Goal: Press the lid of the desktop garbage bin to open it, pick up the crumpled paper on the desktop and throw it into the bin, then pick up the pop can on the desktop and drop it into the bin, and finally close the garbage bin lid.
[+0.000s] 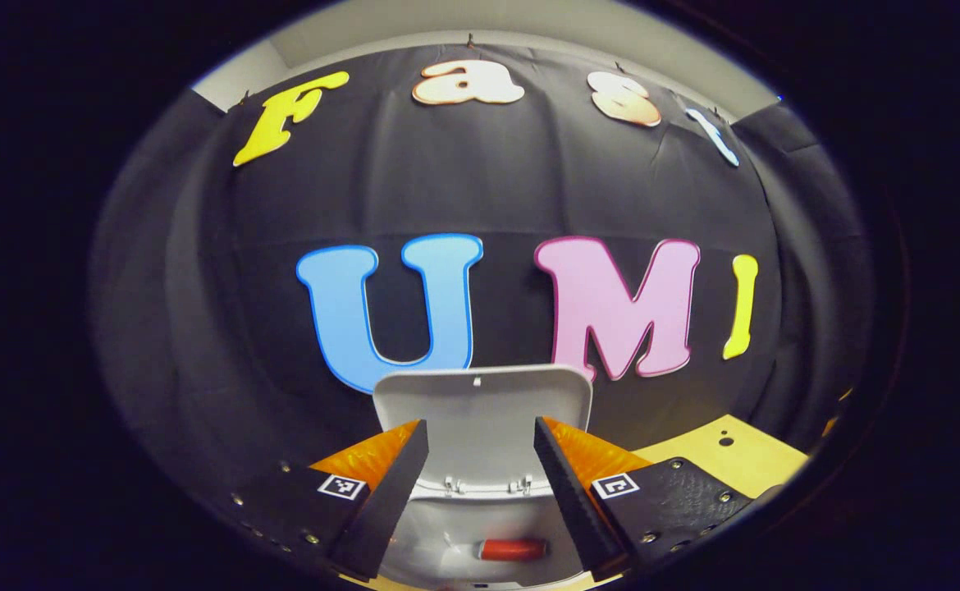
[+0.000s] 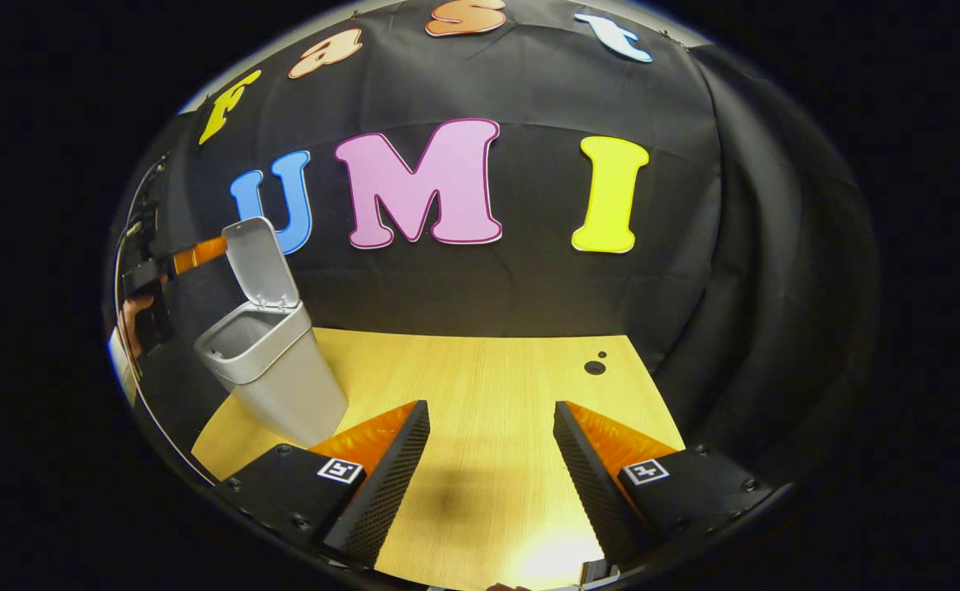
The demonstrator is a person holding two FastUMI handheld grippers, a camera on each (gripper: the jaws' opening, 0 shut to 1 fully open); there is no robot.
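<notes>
bin, desktop, light grey plastic, tapering body point(image 2: 279, 386): stood upright on the pale wooden tabletop point(image 2: 488, 386), near the table's left edge in the right gripper view. hinged grey lid point(image 2: 260, 263) was raised, standing almost upright behind the bin's mouth.

pop can, red, cylindrical point(image 1: 513, 549): lay on its side down inside the bin, seen through the open mouth in the left gripper view. crumpled paper could not be made out.

left gripper point(image 1: 480, 476): hung just above the bin's mouth, fingers spread wide apart with nothing between them; the lid's inner face point(image 1: 484, 419) stood just beyond the fingertips. in the right gripper view this same gripper point(image 2: 197, 254) appeared beside the raised lid, with part of a hand point(image 2: 129, 324) behind it, left of the bin.

right gripper point(image 2: 488, 460): hung over bare tabletop to the right of the bin, well apart from it, fingers spread wide, holding nothing.

small dark round holes point(image 2: 594, 367): in the tabletop, far right of the bin, near the back edge.
</notes>
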